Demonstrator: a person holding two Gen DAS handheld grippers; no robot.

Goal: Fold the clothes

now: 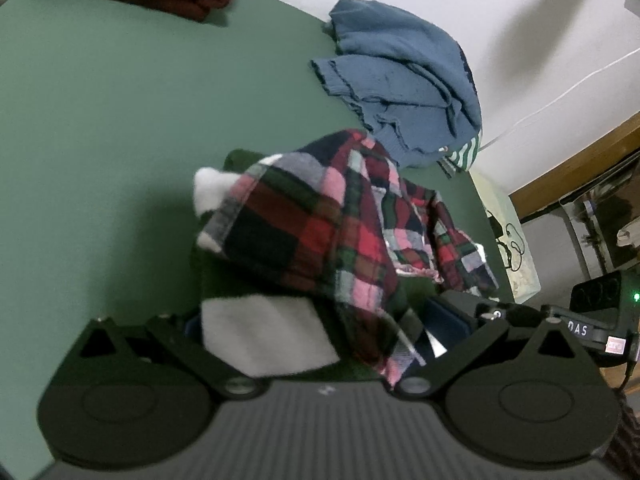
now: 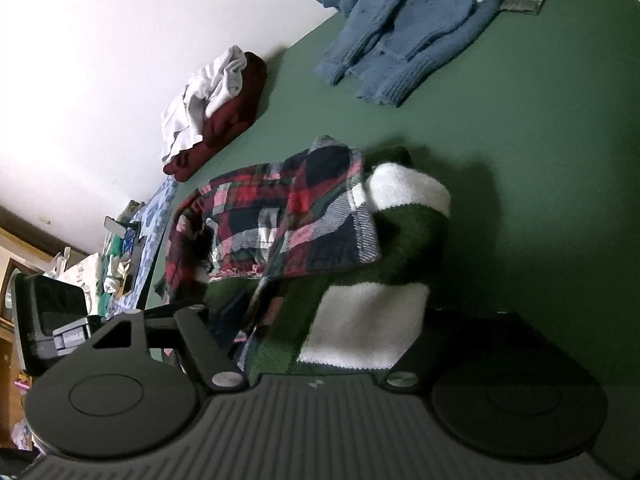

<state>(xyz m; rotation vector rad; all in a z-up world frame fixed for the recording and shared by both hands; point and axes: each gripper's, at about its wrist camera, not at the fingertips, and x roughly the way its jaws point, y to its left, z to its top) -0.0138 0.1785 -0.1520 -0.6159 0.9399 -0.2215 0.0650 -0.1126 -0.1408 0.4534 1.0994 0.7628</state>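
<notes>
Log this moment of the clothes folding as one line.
task: fold clothes | left gripper: around plaid shirt and green-white sweater | right gripper: around same bundle | blue sweater: unfolded on green table

Dim, soft-shadowed, blurry fisheye views

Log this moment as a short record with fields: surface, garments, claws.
surface: green table
being handled: plaid shirt draped over a green-and-white striped sweater
between claws: both garments sit between the fingers of the left claw and right claw; whether either grips is hidden
other laundry: blue sweater crumpled at the far edge; maroon garment with white cloth on top
</notes>
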